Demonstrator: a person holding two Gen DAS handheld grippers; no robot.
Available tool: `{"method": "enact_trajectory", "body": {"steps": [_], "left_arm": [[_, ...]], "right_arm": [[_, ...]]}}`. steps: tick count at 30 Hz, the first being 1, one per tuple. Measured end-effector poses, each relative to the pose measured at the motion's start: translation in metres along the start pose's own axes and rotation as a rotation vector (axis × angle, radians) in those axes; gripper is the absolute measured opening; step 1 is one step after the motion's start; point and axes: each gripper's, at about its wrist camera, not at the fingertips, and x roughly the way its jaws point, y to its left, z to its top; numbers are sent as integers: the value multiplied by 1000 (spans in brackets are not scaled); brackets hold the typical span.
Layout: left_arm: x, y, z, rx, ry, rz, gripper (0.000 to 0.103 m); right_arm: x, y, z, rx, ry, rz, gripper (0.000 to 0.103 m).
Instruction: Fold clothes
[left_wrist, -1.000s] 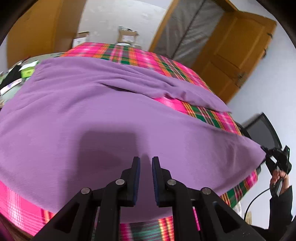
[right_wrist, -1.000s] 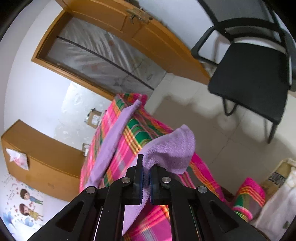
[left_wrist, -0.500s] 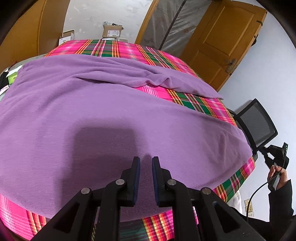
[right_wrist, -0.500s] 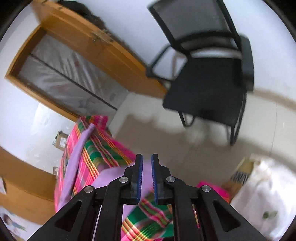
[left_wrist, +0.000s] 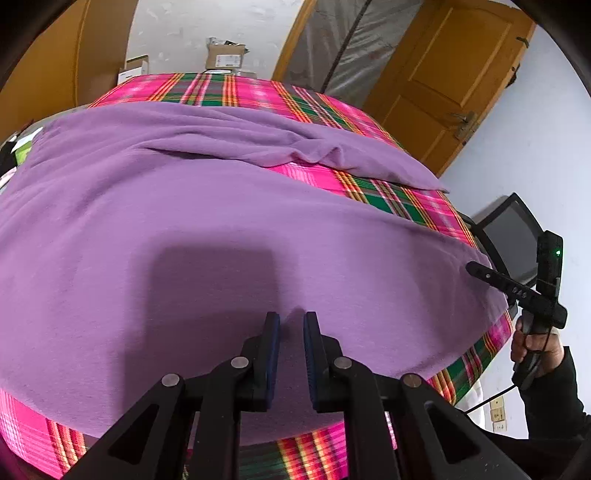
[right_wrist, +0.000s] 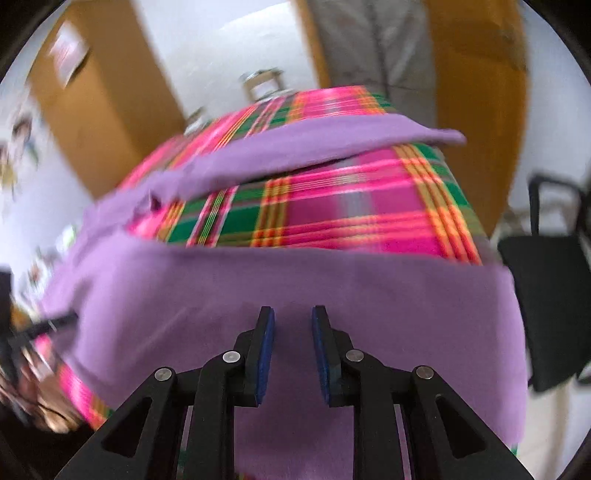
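Observation:
A large purple garment (left_wrist: 184, 229) lies spread over a table covered by a pink and green plaid cloth (left_wrist: 391, 192). One long purple part (left_wrist: 332, 151) runs along the far side. My left gripper (left_wrist: 291, 321) hovers over the near middle of the garment, its jaws a narrow gap apart with nothing between them. My right gripper (right_wrist: 291, 314) hangs over the garment's near right portion (right_wrist: 332, 288). Its jaws are opening and nothing sits between them. In the left wrist view the right gripper (left_wrist: 474, 267) reaches over the garment's right corner, held by a hand (left_wrist: 535, 343).
A black mesh chair (right_wrist: 546, 295) stands on the floor just right of the table. A wooden door (left_wrist: 443, 81) and plastic-covered doorway are behind. Cardboard boxes (left_wrist: 225, 59) sit beyond the far table edge, and a wooden cabinet (right_wrist: 96, 103) stands at the left.
My right gripper let go of the purple corner it was pinching, swung from facing the chair and floor to facing the table, and its jaws widened. The left gripper stayed in place.

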Motion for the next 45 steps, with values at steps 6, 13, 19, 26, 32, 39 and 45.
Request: {"method": "enact_trajectory", "body": {"steps": [6, 13, 19, 26, 32, 39, 45], "left_arm": [[1, 5, 3, -13, -7, 6, 12], [2, 10, 8, -25, -16, 10, 12], [-6, 23, 12, -49, -35, 61, 12], [-32, 69, 16, -162, -100, 160, 12], [-49, 98, 27, -217, -121, 225, 12], [-74, 106, 51, -203, -167, 296, 12], [-99, 114, 73, -198, -224, 285, 12]], "right_arm": [[11, -9, 22, -69, -16, -143, 20], [17, 37, 26, -185, -7, 41, 22], [45, 48, 41, -195, 32, 22, 20], [42, 52, 60, -173, 12, 40, 20], [38, 67, 75, -188, 5, 90, 20], [17, 101, 99, -259, -93, 108, 21], [-4, 131, 121, -330, -209, 193, 29]]}}
